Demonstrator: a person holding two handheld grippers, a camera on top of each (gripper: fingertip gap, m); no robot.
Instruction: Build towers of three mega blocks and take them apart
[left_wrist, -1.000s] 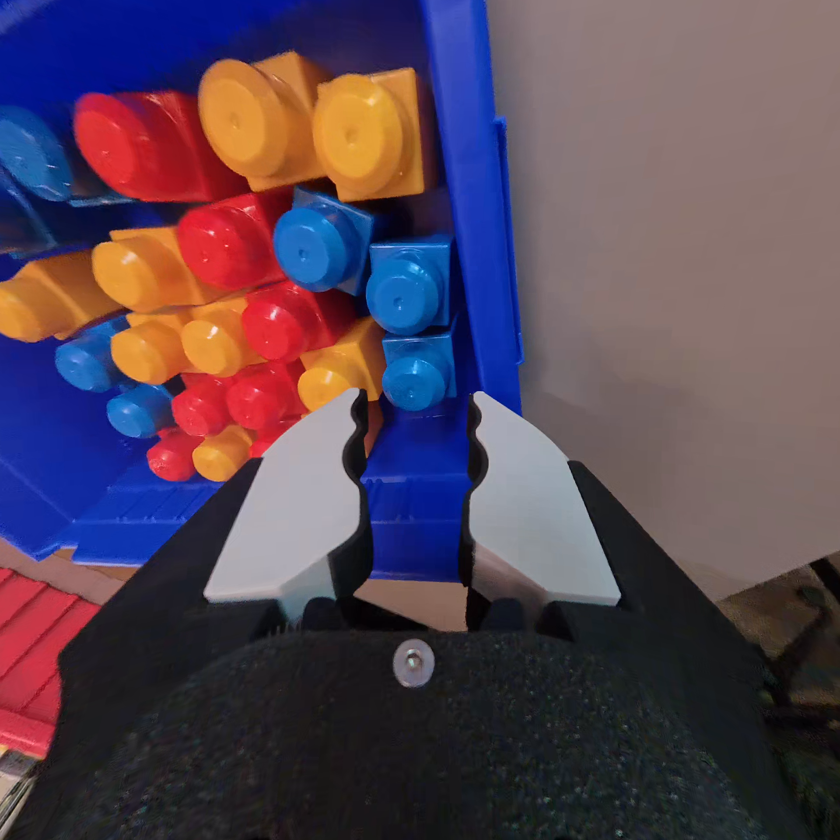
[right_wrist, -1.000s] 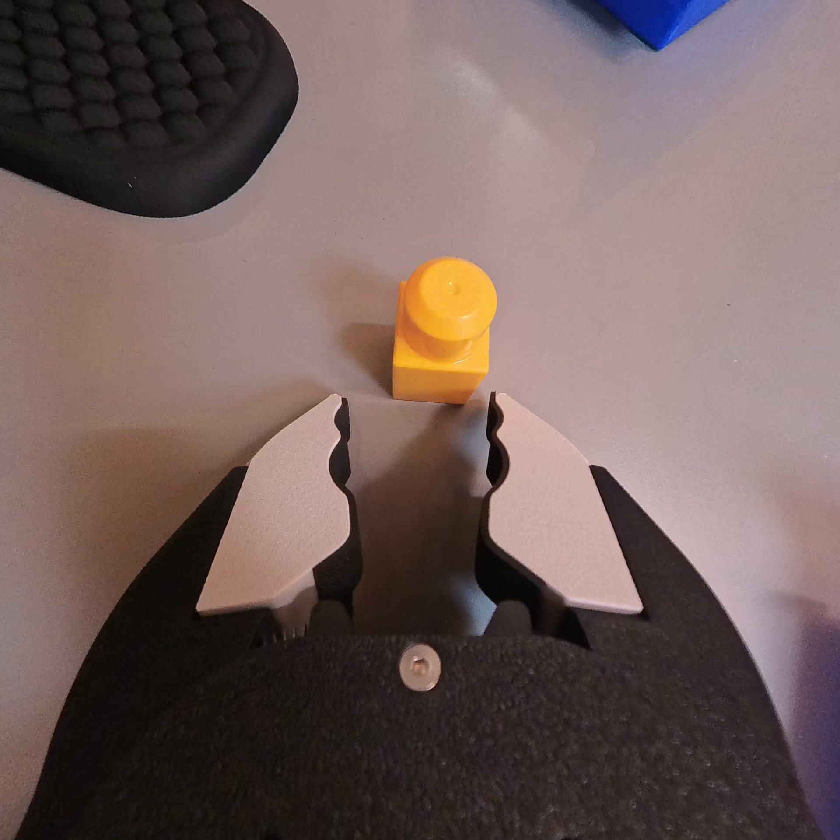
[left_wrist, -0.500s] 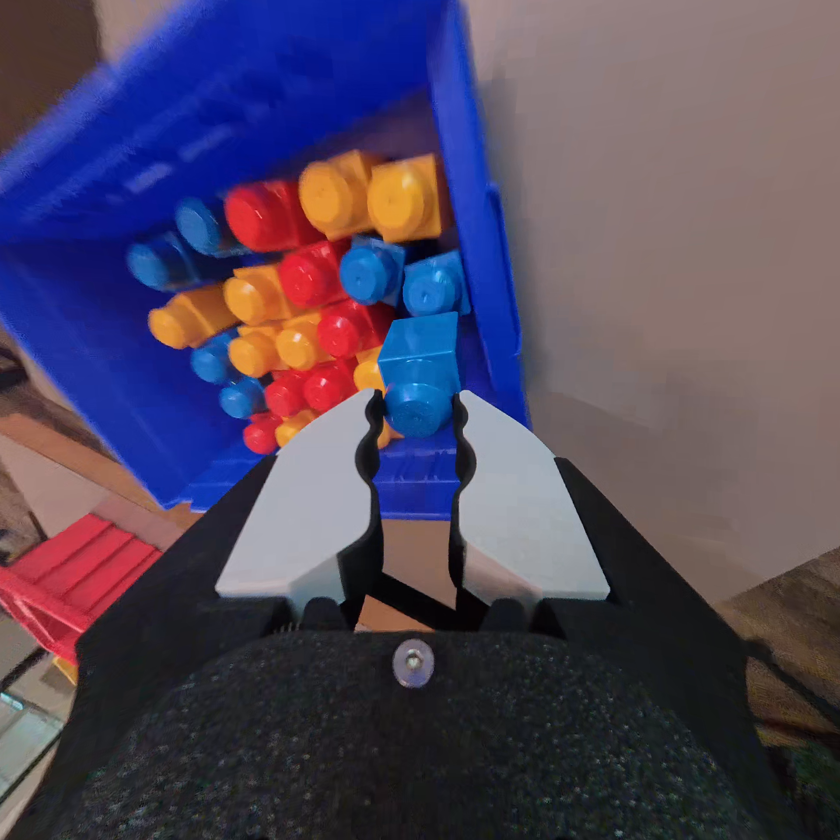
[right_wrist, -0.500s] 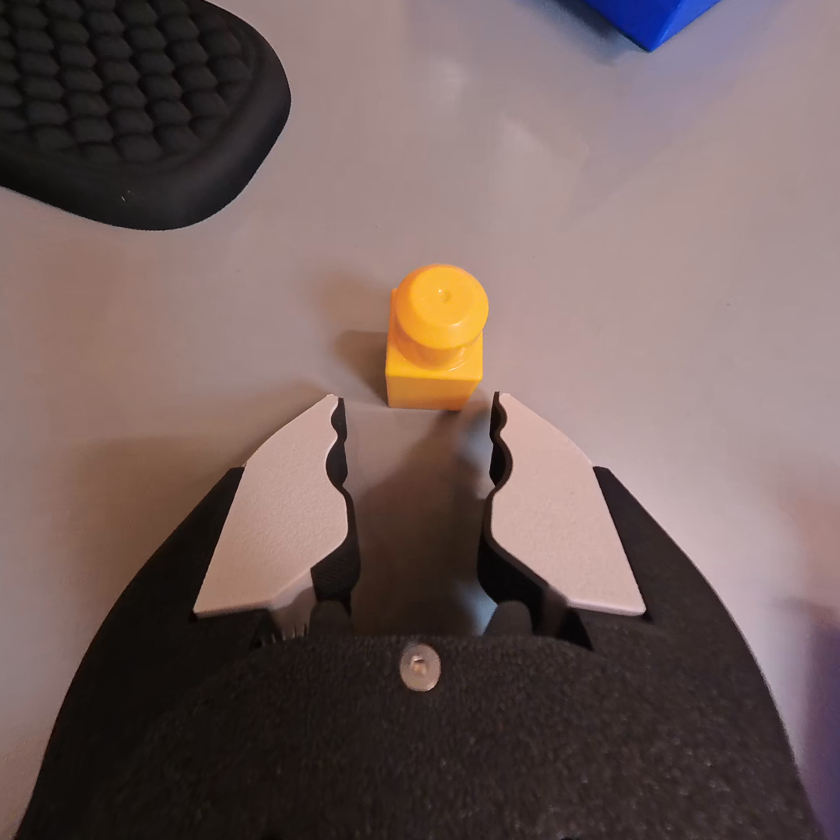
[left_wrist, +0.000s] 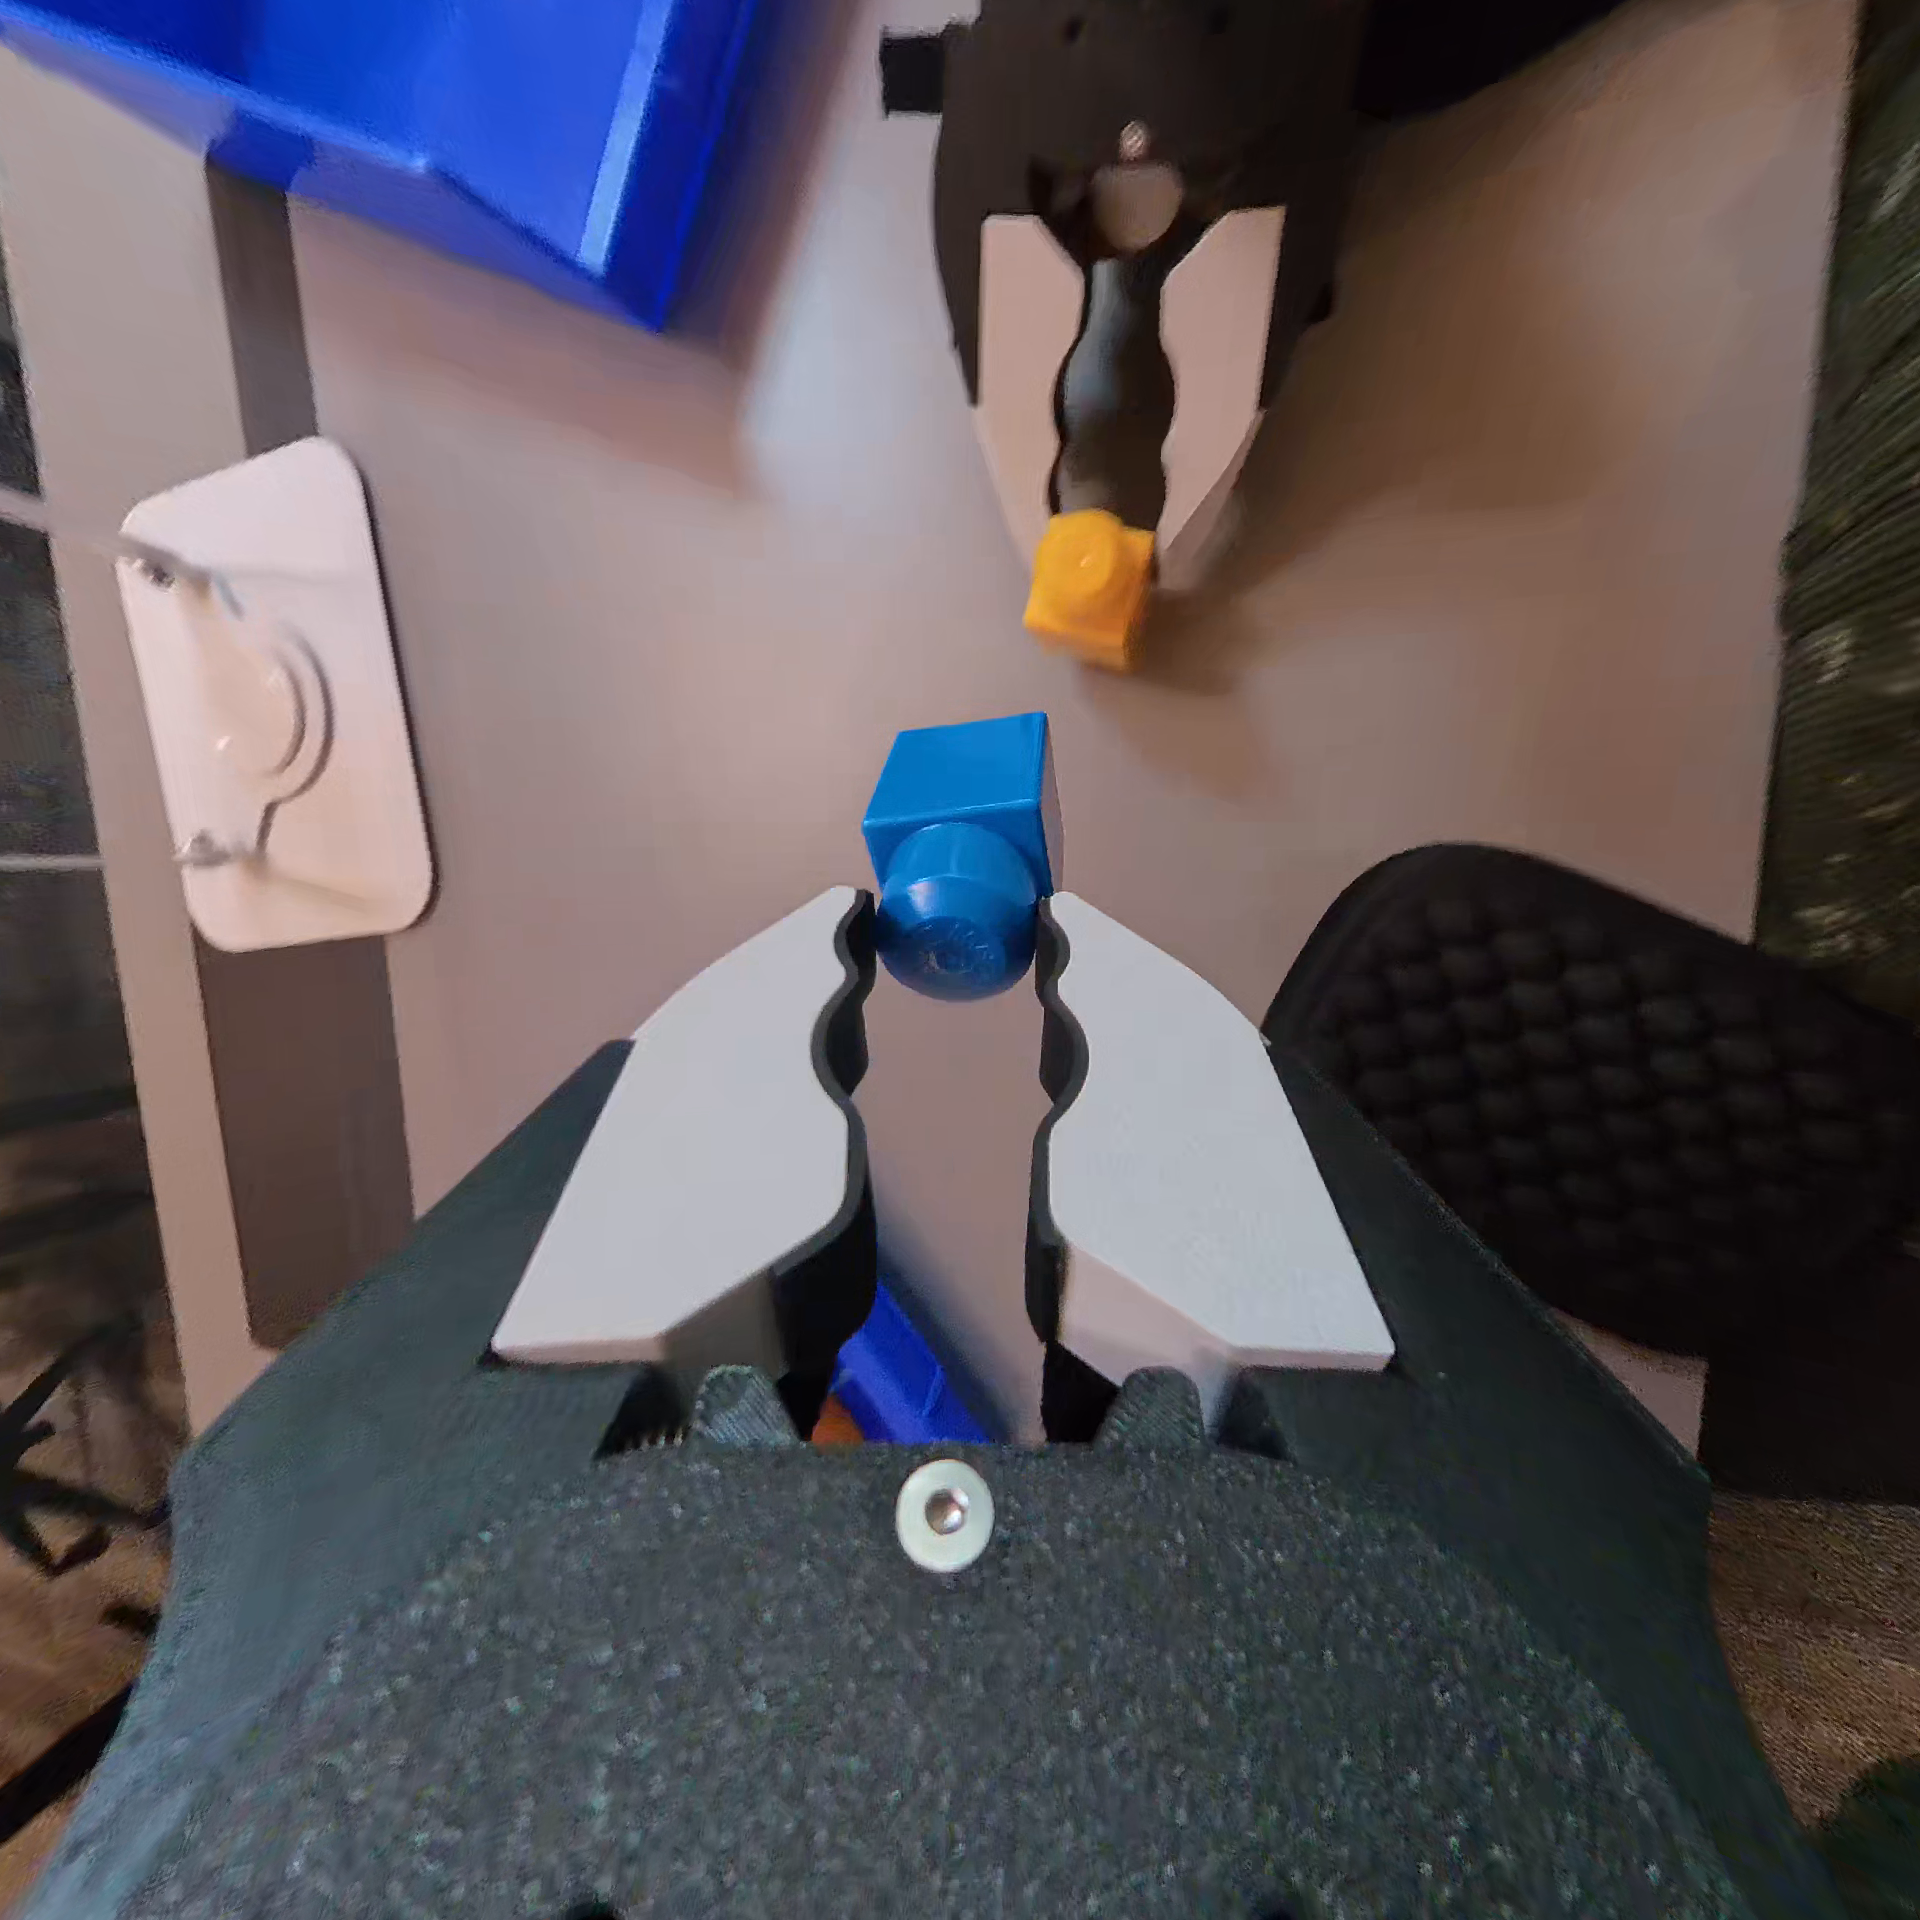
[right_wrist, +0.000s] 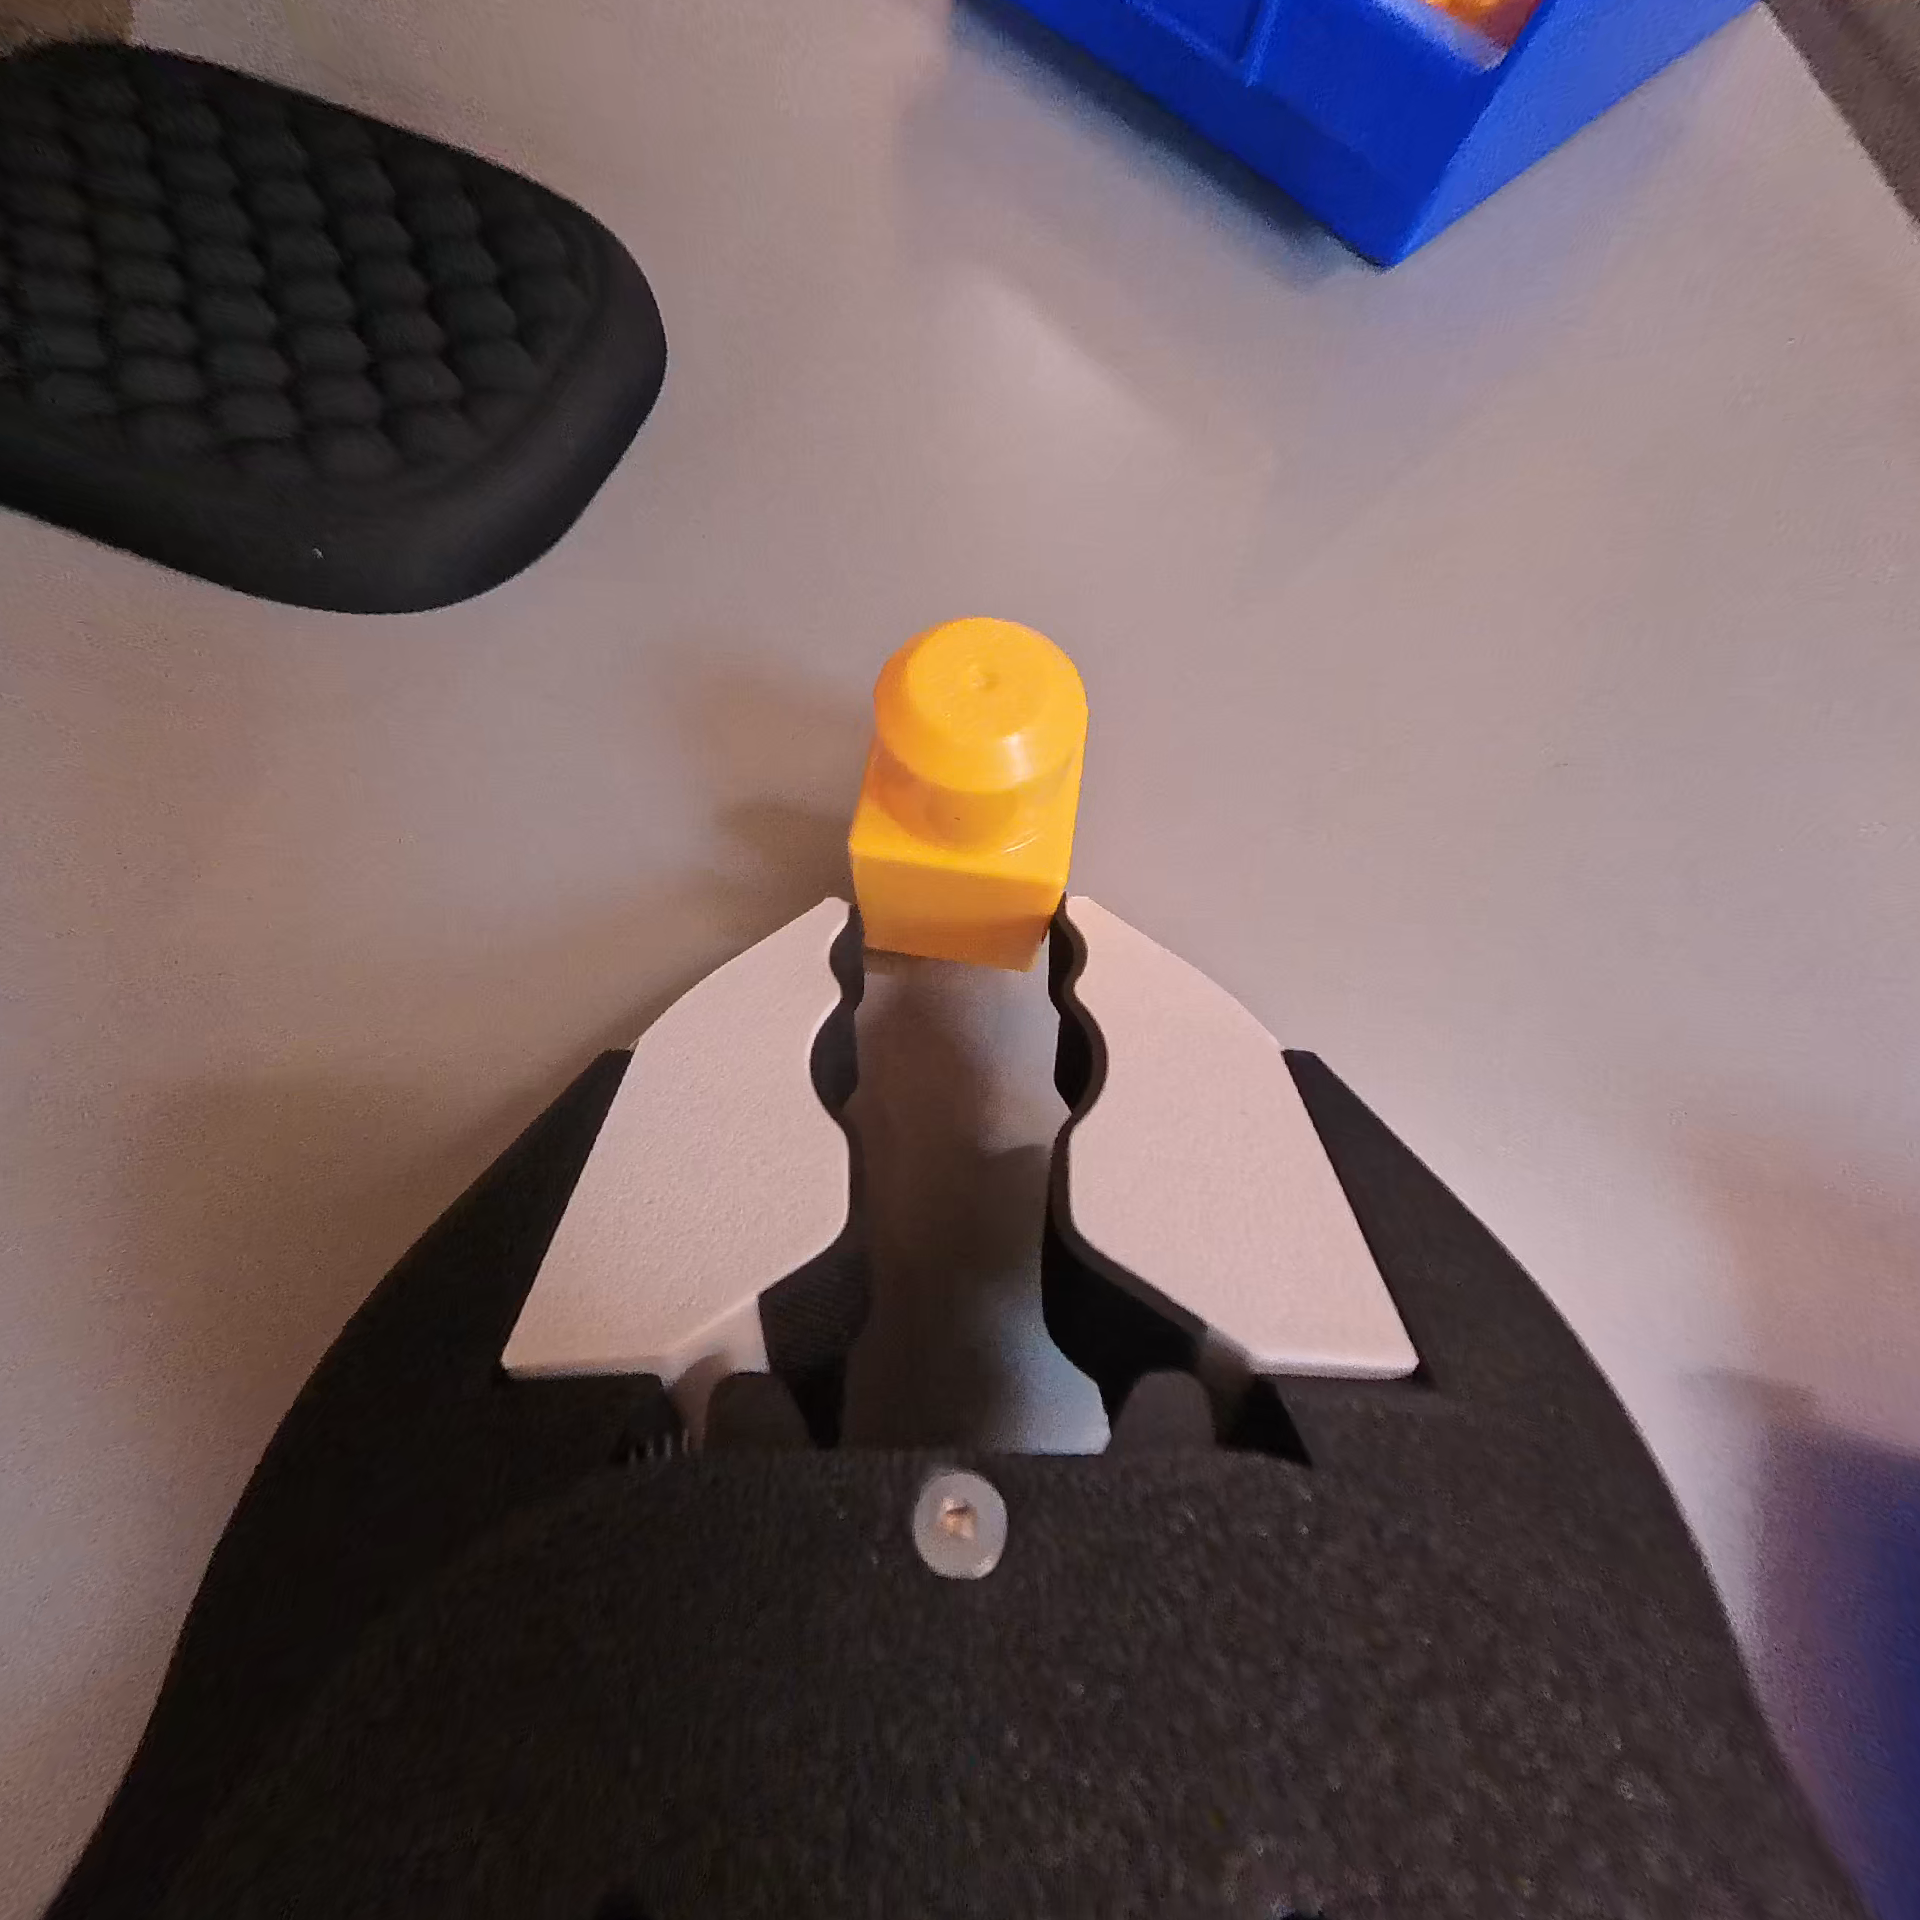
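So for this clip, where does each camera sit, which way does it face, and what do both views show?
Left wrist view: on the left gripper, looking down along its fingers, shut on the blue block's stud above the table.
Right wrist view: on the right gripper, looking down at the orange block, clamped at its base.
Shared: orange block, right gripper, blue bin, black pad.

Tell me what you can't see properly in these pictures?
- Blue bin: the right wrist view's top edge cuts it off, so most blocks inside are hidden.
- Blue block: left wrist view, its underside faces away.
- Orange block: right wrist view, the fingers cover its lower sides.
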